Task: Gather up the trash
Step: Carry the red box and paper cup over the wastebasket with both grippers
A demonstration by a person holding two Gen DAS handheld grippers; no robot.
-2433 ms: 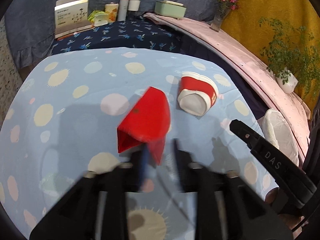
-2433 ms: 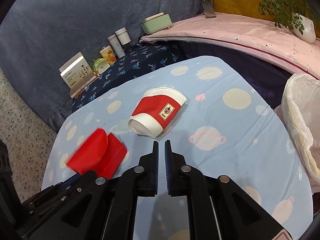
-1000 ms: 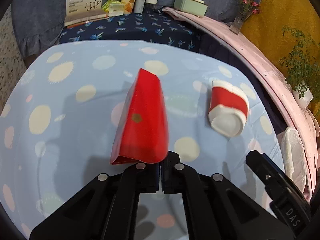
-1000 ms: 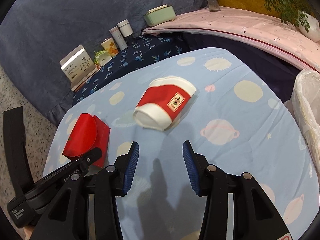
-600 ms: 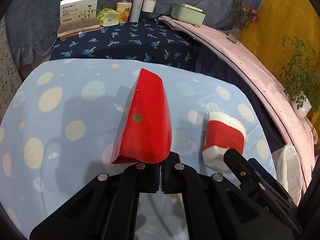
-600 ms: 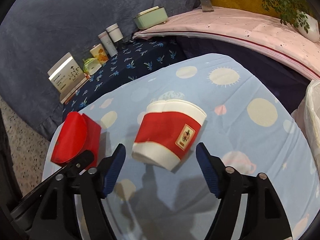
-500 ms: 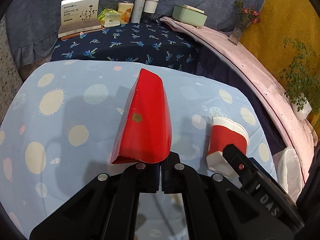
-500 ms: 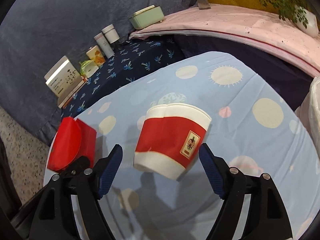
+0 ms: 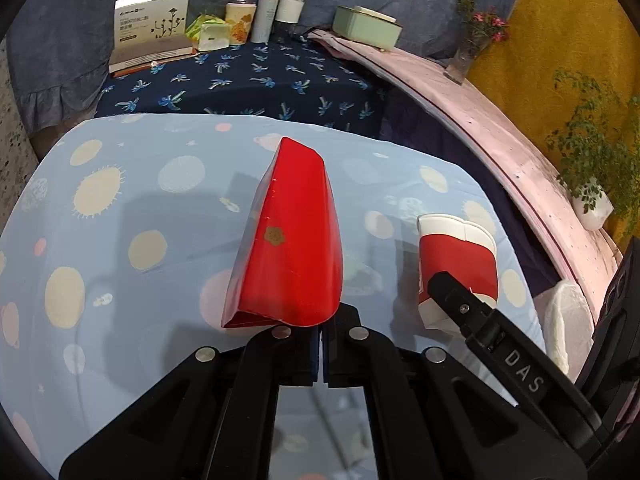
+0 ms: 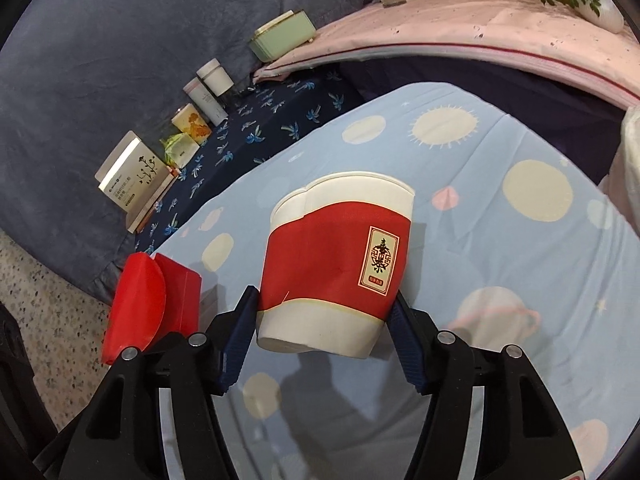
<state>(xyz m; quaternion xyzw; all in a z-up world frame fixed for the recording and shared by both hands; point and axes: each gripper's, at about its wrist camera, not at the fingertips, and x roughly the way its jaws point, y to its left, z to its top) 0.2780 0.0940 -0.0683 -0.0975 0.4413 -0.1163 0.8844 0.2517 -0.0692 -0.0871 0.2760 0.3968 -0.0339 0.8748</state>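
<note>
Between the right gripper's (image 10: 326,338) wide blue pads sits a squashed paper cup (image 10: 338,264), red with white ends, held sideways. Just ahead of the pinched-tight left gripper (image 9: 321,350) sticks a flat shiny red carton (image 9: 290,240).

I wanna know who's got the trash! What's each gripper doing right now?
Left gripper: jaws shut on the red carton.
Right gripper: jaws shut on the paper cup, one on each side, touching it.
</note>
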